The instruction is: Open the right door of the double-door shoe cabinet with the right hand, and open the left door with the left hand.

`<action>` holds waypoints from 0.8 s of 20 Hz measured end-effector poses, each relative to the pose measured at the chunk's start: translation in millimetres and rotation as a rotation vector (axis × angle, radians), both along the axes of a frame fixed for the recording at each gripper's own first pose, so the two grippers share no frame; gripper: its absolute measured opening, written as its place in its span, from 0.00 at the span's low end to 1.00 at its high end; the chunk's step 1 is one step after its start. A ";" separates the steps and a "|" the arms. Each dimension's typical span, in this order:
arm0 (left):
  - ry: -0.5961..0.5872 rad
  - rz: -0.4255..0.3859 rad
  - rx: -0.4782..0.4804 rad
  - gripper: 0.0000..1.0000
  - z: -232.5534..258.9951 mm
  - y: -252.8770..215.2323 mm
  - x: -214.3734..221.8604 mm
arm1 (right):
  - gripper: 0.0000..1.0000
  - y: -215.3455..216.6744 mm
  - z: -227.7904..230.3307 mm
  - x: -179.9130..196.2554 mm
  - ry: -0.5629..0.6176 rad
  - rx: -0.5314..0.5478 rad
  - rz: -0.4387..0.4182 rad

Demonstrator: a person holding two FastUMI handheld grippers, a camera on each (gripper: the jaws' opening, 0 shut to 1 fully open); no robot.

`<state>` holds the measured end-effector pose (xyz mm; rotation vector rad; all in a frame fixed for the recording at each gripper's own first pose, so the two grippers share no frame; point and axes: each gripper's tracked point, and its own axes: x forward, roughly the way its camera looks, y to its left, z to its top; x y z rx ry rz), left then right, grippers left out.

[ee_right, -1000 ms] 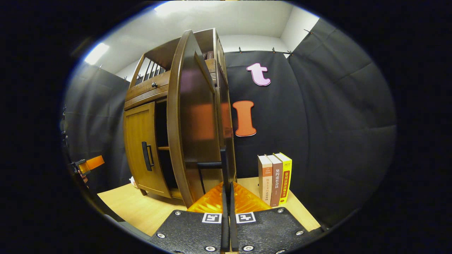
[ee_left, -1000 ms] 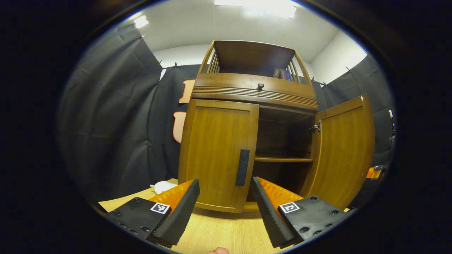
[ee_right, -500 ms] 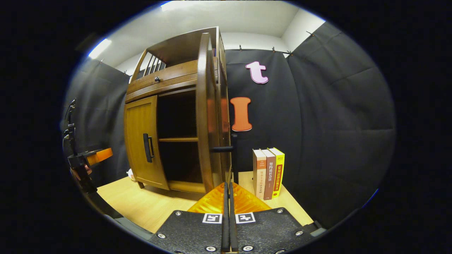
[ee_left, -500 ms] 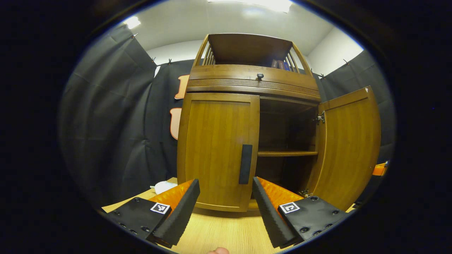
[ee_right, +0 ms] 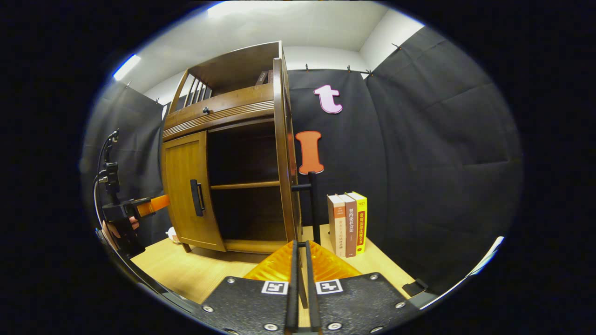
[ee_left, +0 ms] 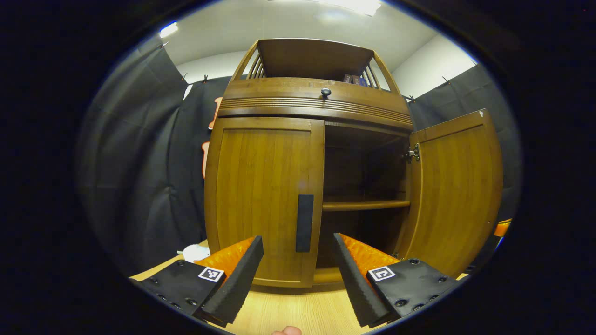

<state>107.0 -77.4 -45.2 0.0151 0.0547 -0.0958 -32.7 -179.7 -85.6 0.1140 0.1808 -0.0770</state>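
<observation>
The wooden shoe cabinet (ee_left: 307,100) fills the left gripper view. Its left door (ee_left: 260,195) is closed, with a black vertical handle (ee_left: 305,223) at its inner edge. My left gripper (ee_left: 296,242) is open, just in front of that handle and apart from it. The right door (ee_left: 458,195) stands swung out, baring a shelf (ee_left: 365,204). In the right gripper view I see this door edge-on (ee_right: 284,153), its black handle (ee_right: 314,204) rising just beyond my right gripper (ee_right: 301,243). That gripper is shut but for a thin slit, with nothing visible between the pads.
Three books (ee_right: 347,225) stand on the wooden table (ee_right: 186,270) right of the open door. A small white object (ee_left: 195,252) lies left of the cabinet. A drawer knob (ee_left: 325,91) sits above the doors. Black cloth walls close in on all sides.
The left gripper has come closer to the left door's handle. The right door has swung wider, and its handle now stands clear of the right gripper's tips.
</observation>
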 end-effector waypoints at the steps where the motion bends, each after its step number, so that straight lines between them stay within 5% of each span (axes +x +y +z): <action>1: -0.015 -0.006 0.007 0.94 5.6 -2.1 8.9 | 0.24 -4.6 1.2 -0.3 0.003 -0.017 -0.015; 4: -0.007 -0.057 -0.020 0.95 8.1 -16.2 29.9 | 0.55 -3.9 5.7 4.8 -0.009 -0.013 -0.029; 7: -0.017 -0.113 -0.018 0.94 15.0 -26.6 49.1 | 0.99 -7.1 6.1 5.6 -0.011 -0.007 -0.049; 8: -0.014 -0.120 -0.016 0.94 13.9 -28.7 56.6 | 0.92 -6.6 6.7 5.8 -0.015 -0.006 -0.050; 9: -0.008 -0.128 -0.022 0.94 12.6 -30.9 65.3 | 0.99 -8.3 9.7 7.3 -0.026 0.000 -0.053; 16: 0.006 -0.098 0.001 0.95 -6.5 -36.7 107.8 | 0.99 -11.9 17.3 3.1 -0.039 0.035 -0.071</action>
